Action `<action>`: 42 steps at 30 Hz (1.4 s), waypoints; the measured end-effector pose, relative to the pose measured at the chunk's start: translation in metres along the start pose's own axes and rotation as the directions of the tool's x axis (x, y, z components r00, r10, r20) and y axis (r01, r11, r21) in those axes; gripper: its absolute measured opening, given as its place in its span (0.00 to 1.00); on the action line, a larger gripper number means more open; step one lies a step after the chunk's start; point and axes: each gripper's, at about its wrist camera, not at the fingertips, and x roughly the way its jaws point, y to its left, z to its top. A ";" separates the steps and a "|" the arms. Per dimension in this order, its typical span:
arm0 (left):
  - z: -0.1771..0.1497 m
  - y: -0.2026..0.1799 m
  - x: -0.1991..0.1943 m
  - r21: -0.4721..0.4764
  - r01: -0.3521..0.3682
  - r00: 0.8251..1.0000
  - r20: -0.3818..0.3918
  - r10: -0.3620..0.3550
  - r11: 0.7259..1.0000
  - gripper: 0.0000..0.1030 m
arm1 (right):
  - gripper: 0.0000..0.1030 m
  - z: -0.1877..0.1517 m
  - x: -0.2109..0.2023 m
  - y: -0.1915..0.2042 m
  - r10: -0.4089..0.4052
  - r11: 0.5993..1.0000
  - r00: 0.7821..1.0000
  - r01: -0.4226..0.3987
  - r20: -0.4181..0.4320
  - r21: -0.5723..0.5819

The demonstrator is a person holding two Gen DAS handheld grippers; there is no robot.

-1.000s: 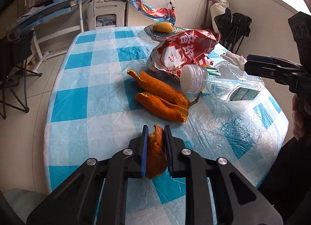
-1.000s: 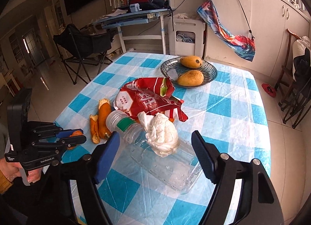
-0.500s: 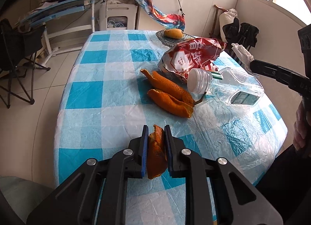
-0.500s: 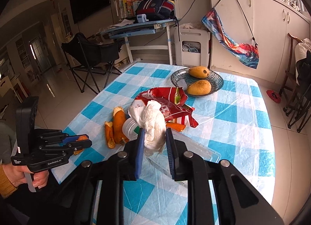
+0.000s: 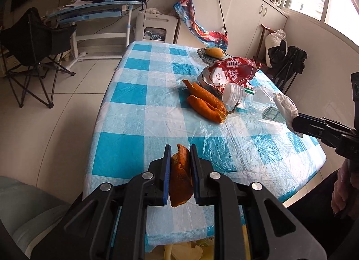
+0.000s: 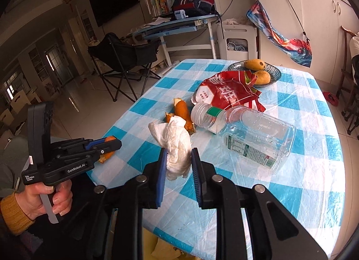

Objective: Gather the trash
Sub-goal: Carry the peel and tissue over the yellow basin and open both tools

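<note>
Checked blue-white table (image 5: 125, 145) with trash spread across it: two orange peels (image 5: 205, 103) lie side by side, touching the cap end of a clear plastic bottle (image 6: 253, 134) that lies on its side. Red snack bag (image 6: 226, 94) sits crumpled just behind the bottle neck. A folding chair (image 6: 121, 58) and a desk (image 6: 179, 26) stand past the far edge, well apart from the trash.

Dark plate (image 6: 274, 73) at the far end holds two mangoes (image 6: 254, 64), one partly hidden by the bag.

Left gripper (image 5: 180, 163) is clamped on a peel piece (image 5: 180, 181), held upright above the near table edge. Right gripper (image 6: 178, 161) has its pads pressed on a crumpled white tissue (image 6: 177, 145), lifted off the table. A second ago that tissue lay on top of the bottle with the right jaws wide around it; they closed on it and both grippers have pulled back toward the near edge. Something yellowish shows below the table edge, maybe a bag, too cut off to tell.
</note>
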 end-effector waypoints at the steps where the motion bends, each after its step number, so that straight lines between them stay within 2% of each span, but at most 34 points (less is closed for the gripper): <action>1: -0.002 0.000 -0.003 -0.002 0.000 1.000 0.001 0.000 1.000 0.16 | 0.22 -0.002 -0.001 0.001 0.002 1.000 1.000 -0.002 0.000 0.005; 28: -0.059 -0.027 -0.061 0.049 0.032 0.999 0.001 -0.032 0.998 0.16 | 0.22 -0.064 -0.029 0.049 0.039 0.998 0.998 -0.037 -0.045 0.041; 42: -0.080 -0.038 -0.076 0.084 0.052 0.998 -0.024 -0.050 0.995 0.16 | 0.24 -0.086 -0.028 0.059 0.017 0.999 0.992 -0.013 -0.125 0.033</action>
